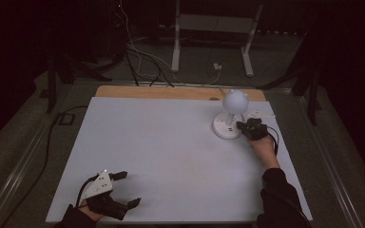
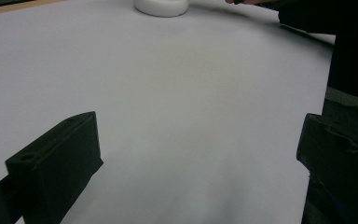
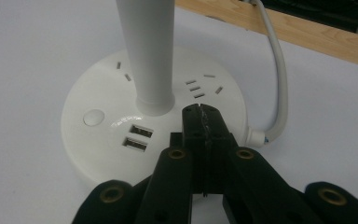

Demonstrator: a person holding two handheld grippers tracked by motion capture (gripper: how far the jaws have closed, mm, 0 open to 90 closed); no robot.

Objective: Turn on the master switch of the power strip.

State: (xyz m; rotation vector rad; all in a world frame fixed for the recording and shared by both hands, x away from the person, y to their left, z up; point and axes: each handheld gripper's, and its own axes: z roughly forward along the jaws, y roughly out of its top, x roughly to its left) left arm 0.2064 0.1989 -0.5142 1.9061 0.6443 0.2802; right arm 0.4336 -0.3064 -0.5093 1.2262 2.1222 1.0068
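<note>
The lamp (image 1: 229,116) stands in the upper right of the high view, on the white counter (image 1: 171,156), near its far wooden edge. Its round base (image 3: 121,126) lies flat; its stem (image 3: 145,51) rises upright from the base's middle to a globe head (image 1: 235,100), so the long axis is vertical.

The right claw (image 1: 244,127) is the nearer one: its jaws are pressed together with nothing between them, and their tips sit over the base's top just lower right of the stem, in the right gripper view (image 3: 204,114); whether they touch the base I cannot tell. The round button (image 3: 93,117) lies left of those tips, beyond the two USB ports (image 3: 137,138). A cord (image 3: 279,88) leaves the base at right.

The left claw (image 1: 126,189) rests in the lower left of the high view, jaws wide apart and empty, well apart from the lamp.
</note>
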